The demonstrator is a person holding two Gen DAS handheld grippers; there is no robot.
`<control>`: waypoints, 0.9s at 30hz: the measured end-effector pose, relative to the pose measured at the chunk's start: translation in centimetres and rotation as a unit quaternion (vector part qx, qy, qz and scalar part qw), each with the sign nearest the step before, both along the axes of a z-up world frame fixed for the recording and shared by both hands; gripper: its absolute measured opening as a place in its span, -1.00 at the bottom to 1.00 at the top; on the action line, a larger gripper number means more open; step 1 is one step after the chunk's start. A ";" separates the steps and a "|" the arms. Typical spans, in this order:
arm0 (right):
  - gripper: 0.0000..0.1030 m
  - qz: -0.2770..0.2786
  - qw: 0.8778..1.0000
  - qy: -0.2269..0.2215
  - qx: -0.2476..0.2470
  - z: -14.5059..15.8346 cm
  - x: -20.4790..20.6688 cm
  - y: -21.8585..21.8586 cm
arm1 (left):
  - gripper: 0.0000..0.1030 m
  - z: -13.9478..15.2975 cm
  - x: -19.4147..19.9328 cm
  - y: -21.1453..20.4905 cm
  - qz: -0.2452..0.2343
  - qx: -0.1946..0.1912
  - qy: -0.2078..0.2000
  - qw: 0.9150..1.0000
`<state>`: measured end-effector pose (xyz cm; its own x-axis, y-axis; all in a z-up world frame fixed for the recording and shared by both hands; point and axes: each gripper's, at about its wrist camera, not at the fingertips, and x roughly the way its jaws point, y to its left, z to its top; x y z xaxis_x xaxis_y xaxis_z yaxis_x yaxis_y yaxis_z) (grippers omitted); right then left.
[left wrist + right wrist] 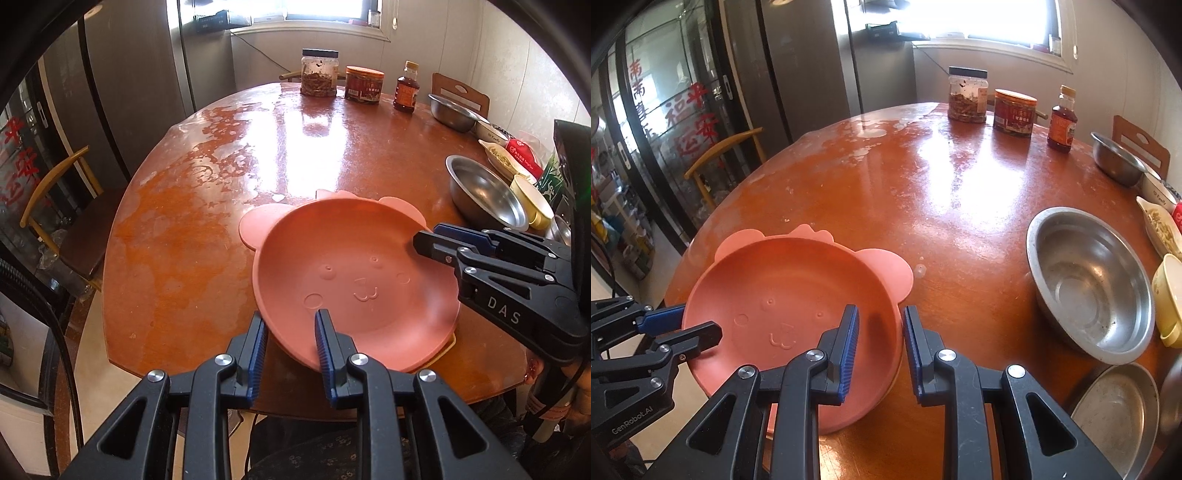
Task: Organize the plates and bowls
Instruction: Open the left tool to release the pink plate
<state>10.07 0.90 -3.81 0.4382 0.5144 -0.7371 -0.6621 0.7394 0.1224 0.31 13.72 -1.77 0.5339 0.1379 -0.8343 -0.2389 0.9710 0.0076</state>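
Note:
A pink bear-face plate (354, 280) with ears lies near the front edge of the round brown table (207, 229); it also shows in the right wrist view (790, 310). My left gripper (291, 332) is open, its jaws straddling the plate's near-left rim. My right gripper (881, 325) is open, its jaws straddling the plate's right rim; it also shows in the left wrist view (428, 240). A large steel bowl (1093, 280) sits to the right. A flat steel plate (1115, 417) lies at the front right.
At the back stand a jar (319, 74), a red tub (364, 84) and a sauce bottle (406, 88). A second steel bowl (452, 112), a yellow cup (533, 201) and dishes line the right edge. A chair (62, 206) stands at the left.

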 end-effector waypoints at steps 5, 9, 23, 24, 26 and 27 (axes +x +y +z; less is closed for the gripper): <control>-0.49 -0.001 1.000 0.003 0.002 0.0 0.1 0.0 | -0.49 -0.2 0.1 0.3 0.009 0.003 0.006 1.000; -0.49 -0.001 1.000 0.009 0.005 -0.1 0.1 -0.2 | -0.49 0.0 0.1 0.4 0.009 0.006 0.003 1.000; -0.27 -0.011 0.999 0.018 0.033 0.4 0.3 -1.5 | -0.39 0.9 -0.3 0.8 0.018 0.012 -0.012 1.000; -0.27 -0.015 0.999 0.020 0.039 0.6 0.3 -1.8 | -0.39 1.2 -0.4 0.7 0.017 0.013 -0.016 1.000; -0.26 -0.023 0.998 0.018 0.047 1.2 0.3 -2.6 | -0.38 1.7 -0.5 0.5 0.017 0.012 -0.024 1.000; -0.25 -0.027 0.998 0.018 0.050 1.4 0.2 -3.0 | -0.38 2.0 -0.5 0.4 0.015 0.010 -0.028 0.999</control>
<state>10.31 -2.12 -2.41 0.4419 0.5621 -0.6992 -0.6148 0.7573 0.2202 -0.22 14.09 0.21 0.5747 0.1707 -0.8003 -0.2691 0.9630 0.0121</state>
